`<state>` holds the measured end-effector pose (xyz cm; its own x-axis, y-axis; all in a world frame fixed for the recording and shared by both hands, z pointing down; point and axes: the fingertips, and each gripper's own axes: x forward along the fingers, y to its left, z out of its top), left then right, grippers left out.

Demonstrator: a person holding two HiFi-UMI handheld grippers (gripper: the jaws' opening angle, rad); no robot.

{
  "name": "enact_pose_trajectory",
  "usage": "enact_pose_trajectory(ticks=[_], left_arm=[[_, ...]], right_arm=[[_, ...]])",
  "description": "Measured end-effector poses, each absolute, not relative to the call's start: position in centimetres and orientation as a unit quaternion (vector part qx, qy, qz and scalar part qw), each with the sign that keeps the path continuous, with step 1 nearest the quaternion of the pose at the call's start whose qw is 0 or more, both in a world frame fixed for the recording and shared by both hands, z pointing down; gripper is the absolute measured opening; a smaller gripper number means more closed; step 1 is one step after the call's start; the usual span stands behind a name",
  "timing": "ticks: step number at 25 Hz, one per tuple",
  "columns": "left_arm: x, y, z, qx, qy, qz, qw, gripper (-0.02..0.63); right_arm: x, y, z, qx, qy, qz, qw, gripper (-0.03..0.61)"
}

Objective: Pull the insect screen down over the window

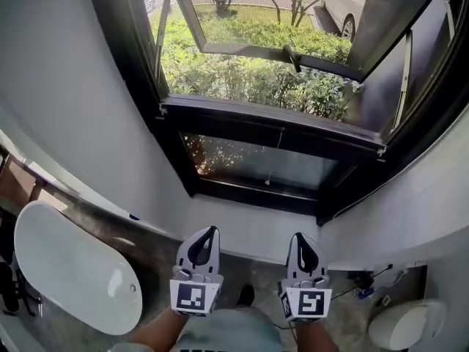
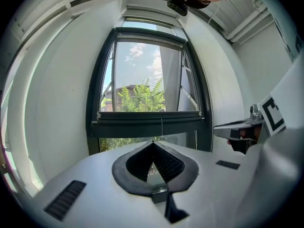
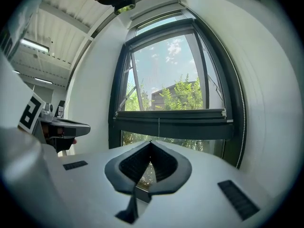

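In the head view, the left gripper [image 1: 212, 230] and the right gripper [image 1: 298, 235] are pointing at the window [image 1: 242, 119] from the near side, well apart from it. A white bathtub [image 1: 44, 270] is lying to the left, and a toilet [image 1: 407, 325] is sitting at the near right. The sash [image 1: 249, 52] is standing open outward over bushes [image 1: 242, 79]. A thin pull cord [image 1: 275, 156] is hanging in front of the lower pane.

The left gripper view is looking up and showing what the head view cuts off. The insect screen [image 2: 151, 36] is sitting as a pale strip along the top of the frame, leaving the opening uncovered. This gripper's 2 jaws are meeting tip to tip, gripping nothing.

The right gripper view is showing sky and a building beyond the trees. Its 2 jaws are likewise pressed together, holding nothing.
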<state>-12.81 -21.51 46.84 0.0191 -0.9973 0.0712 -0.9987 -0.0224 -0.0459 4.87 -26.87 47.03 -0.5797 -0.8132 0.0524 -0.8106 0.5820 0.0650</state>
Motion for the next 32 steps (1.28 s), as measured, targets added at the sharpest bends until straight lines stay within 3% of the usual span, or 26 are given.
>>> enact_pose_trajectory(ticks=[13, 32], left_arm=[[-13.5, -15.1, 47.3, 0.707, -0.705, 0.063, -0.010, 0.012], [-17.7, 8.6, 47.0, 0.754, -0.656, 0.045, -0.016, 0.012]], right_arm=[[3.7, -20.8, 46.0, 0.462, -0.886, -0.023, 0.023, 0.006], [-0.6, 6.1, 47.5, 0.528, -0.848, 0.018, 0.033, 0.006]])
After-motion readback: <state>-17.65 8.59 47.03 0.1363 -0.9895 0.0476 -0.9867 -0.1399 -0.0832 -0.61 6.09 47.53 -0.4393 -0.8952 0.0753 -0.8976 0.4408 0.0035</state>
